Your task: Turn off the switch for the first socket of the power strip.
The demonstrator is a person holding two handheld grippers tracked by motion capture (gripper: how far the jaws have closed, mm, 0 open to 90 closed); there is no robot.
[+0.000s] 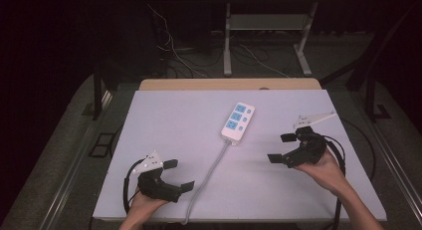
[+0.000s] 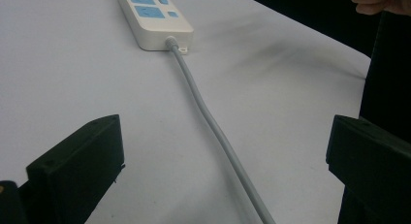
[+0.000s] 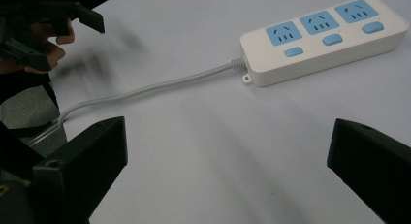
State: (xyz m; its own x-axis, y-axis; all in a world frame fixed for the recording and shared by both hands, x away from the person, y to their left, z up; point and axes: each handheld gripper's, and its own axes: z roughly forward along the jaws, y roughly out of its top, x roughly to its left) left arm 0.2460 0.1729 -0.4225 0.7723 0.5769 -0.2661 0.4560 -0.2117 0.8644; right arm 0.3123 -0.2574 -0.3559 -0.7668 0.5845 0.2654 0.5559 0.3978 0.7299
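A white power strip (image 1: 238,121) with blue sockets lies near the middle of the white table (image 1: 164,120), slightly toward the back. Its grey cable (image 1: 209,172) runs forward and drops over the front edge. My left gripper (image 1: 179,175) sits at the front left, open, with nothing between its jaws; the cable (image 2: 213,127) passes between them farther off, and the strip (image 2: 152,18) lies beyond. My right gripper (image 1: 281,148) is at the right, open and empty, facing the strip (image 3: 322,37) and its cable (image 3: 145,90).
Beyond the table stand metal desk legs (image 1: 227,41) and loose wires (image 1: 174,51) on a dark floor. A wooden edge (image 1: 229,84) runs along the table's back. The left hand and its gripper (image 3: 43,25) appear at the upper left of the right gripper view.
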